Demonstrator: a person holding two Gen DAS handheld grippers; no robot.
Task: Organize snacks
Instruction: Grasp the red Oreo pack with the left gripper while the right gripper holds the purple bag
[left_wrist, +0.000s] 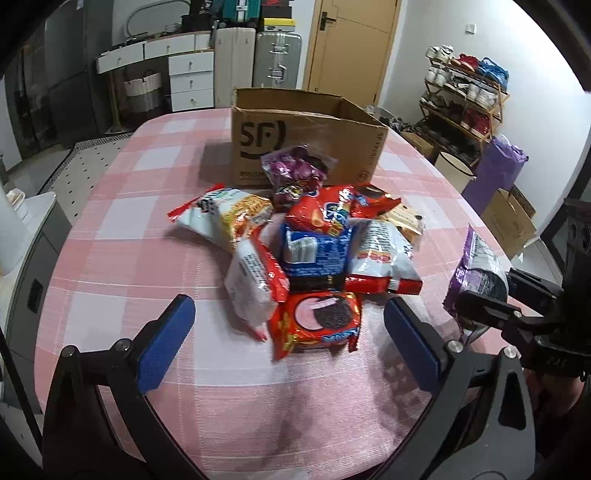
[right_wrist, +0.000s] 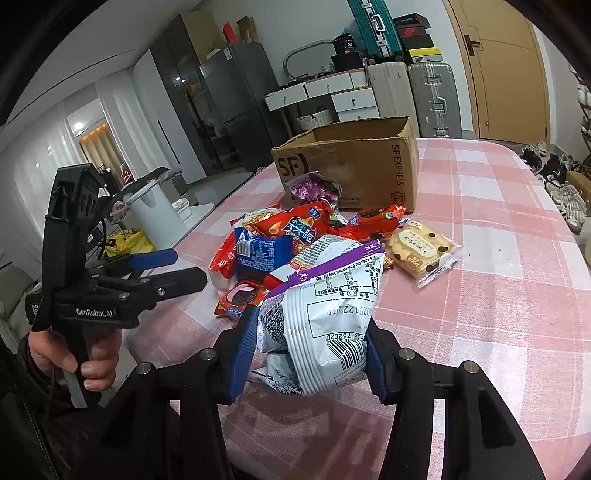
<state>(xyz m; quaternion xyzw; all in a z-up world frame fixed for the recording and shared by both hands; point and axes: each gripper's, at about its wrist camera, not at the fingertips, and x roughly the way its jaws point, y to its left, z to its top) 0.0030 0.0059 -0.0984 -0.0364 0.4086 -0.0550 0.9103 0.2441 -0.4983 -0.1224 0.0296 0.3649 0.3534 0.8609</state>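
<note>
A pile of snack packets (left_wrist: 317, 240) lies in the middle of the pink checked table (left_wrist: 129, 229), in front of an open SF cardboard box (left_wrist: 303, 136). My left gripper (left_wrist: 288, 343) is open and empty, just short of a red Oreo packet (left_wrist: 317, 321) at the pile's near edge. My right gripper (right_wrist: 306, 354) is shut on a purple and white snack bag (right_wrist: 328, 314) and holds it above the table; the bag also shows in the left wrist view (left_wrist: 476, 273). The box (right_wrist: 354, 162) stands behind the pile (right_wrist: 288, 236).
A clear-wrapped cookie packet (right_wrist: 421, 251) lies apart at the pile's right. Off the table stand a white appliance (right_wrist: 155, 210) on the left, drawers and suitcases (left_wrist: 273, 59) at the back, and a shoe rack (left_wrist: 465, 92) on the right.
</note>
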